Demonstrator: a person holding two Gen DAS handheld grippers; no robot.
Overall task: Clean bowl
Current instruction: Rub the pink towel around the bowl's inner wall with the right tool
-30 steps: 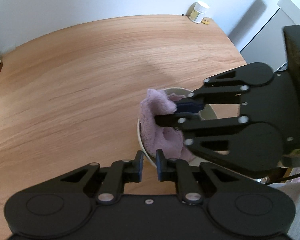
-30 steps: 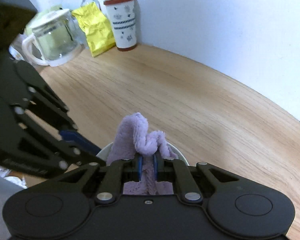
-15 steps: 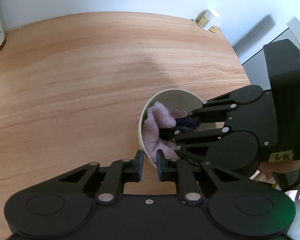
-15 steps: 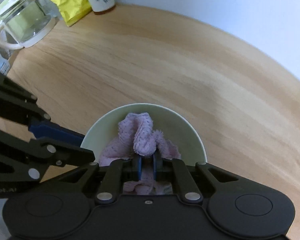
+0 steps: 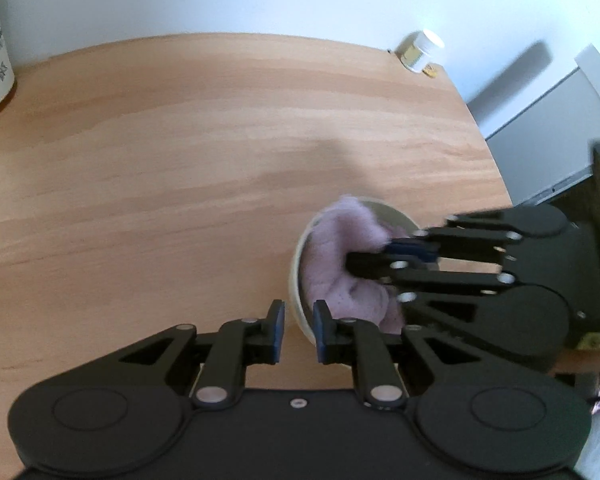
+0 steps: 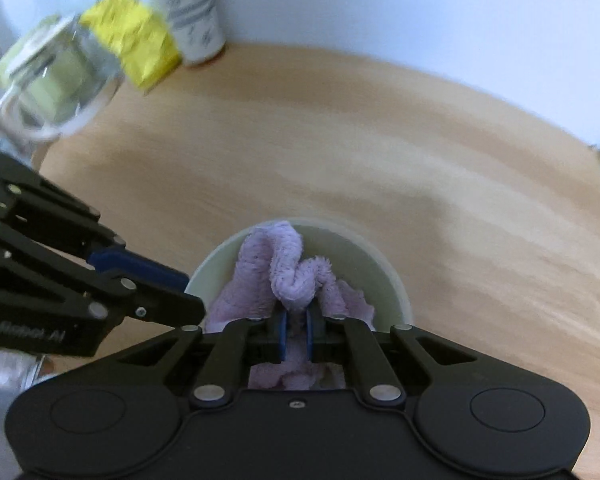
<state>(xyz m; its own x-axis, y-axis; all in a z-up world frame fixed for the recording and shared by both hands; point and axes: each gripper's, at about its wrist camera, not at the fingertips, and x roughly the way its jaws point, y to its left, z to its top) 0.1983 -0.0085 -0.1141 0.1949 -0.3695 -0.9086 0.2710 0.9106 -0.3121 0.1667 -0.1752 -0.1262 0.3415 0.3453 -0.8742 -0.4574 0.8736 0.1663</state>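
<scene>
With my left claw (image 5: 298,330) clamped on the near rim of the bowl (image 6: 396,280), I keep my right claw (image 6: 296,334) pinching the cloth (image 6: 276,264) inside it, pressing against the wall ahead.

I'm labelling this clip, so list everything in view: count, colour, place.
bowl: one, pale cream, on the table near its front edge.
cloth: one, lilac, bunched inside the bowl.
table: one, light wood.
tumbler: one, white patterned, against the far wall.
pouch: one, yellow, beside the tumbler.
glass jug: one, clear with white handle, far left corner.
small jar: one, white lid, far right corner.
left gripper: black, jaws clamped on the bowl's rim.
right gripper: black, jaws shut on the cloth.
</scene>
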